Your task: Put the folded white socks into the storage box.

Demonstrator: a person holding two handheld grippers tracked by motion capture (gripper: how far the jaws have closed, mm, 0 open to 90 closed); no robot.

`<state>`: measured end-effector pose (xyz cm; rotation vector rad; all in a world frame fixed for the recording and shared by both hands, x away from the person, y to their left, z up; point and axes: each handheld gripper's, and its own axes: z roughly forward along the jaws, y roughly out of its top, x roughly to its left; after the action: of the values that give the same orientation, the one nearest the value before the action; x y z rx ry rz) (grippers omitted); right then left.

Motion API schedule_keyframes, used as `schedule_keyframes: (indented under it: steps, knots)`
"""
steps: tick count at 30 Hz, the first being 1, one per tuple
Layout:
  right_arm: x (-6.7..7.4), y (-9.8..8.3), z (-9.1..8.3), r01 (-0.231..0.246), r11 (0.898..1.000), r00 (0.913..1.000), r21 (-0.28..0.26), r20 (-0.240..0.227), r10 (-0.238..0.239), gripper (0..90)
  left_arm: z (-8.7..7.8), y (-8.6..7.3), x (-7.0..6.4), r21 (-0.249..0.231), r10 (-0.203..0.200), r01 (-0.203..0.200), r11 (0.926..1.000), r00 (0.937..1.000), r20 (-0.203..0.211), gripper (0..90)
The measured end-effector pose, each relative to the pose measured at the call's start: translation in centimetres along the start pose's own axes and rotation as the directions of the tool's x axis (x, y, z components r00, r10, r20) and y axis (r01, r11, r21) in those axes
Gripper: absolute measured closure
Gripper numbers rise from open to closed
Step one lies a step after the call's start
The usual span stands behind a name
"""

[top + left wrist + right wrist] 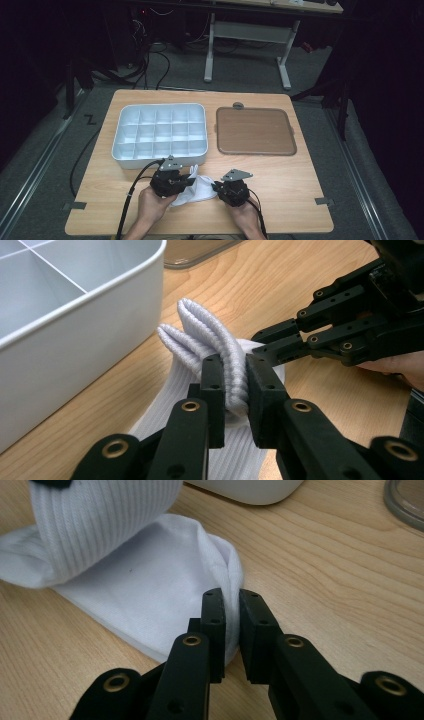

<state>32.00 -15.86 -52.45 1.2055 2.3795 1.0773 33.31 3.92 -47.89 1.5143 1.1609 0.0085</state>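
A white sock (199,191) lies on the wooden table (280,175) near its front edge, between my two grippers. My left gripper (191,181) is shut on the ribbed cuff (210,335), which is doubled over and lifted off the table between its pads (234,385). My right gripper (216,187) is shut on a folded edge of the smooth part of the sock (150,590), its pads (231,615) pinching the fabric low on the table. In the left gripper view the right gripper (262,347) comes in from the right, with its tips at the sock.
A white tray (116,145) with several empty compartments stands just behind the sock, its wall (75,340) close to the left gripper. A brown flat lid (255,131) lies to the tray's right. Bare table lies to the right of the hands.
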Motion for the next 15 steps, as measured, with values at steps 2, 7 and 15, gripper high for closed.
schedule_keyframes:
  steps: [2, 7, 15]
  knots:
    - [0.0, 0.1, 0.1, -0.005, 1.0, 1.0, -0.002, -0.002, 0.005, 82.4, 0.2, -0.2, 0.0, 0.008, 0.001, -0.001, 1.0, 1.0, 0.0, 79.4]
    - [0.1, 0.2, 0.2, -0.019, 1.0, 0.9998, -0.004, -0.005, 0.019, 82.5, 0.7, -0.7, -0.2, 0.027, 0.021, -0.02, 0.9994, 0.9998, -0.004, 79.4]
    - [0.3, 0.2, 0.3, -0.01, 1.0, 0.9999, -0.001, -0.005, 0.01, 82.3, 1.6, -1.4, -0.6, 0.048, 0.039, -0.039, 0.9981, 0.9992, -0.003, 79.3]
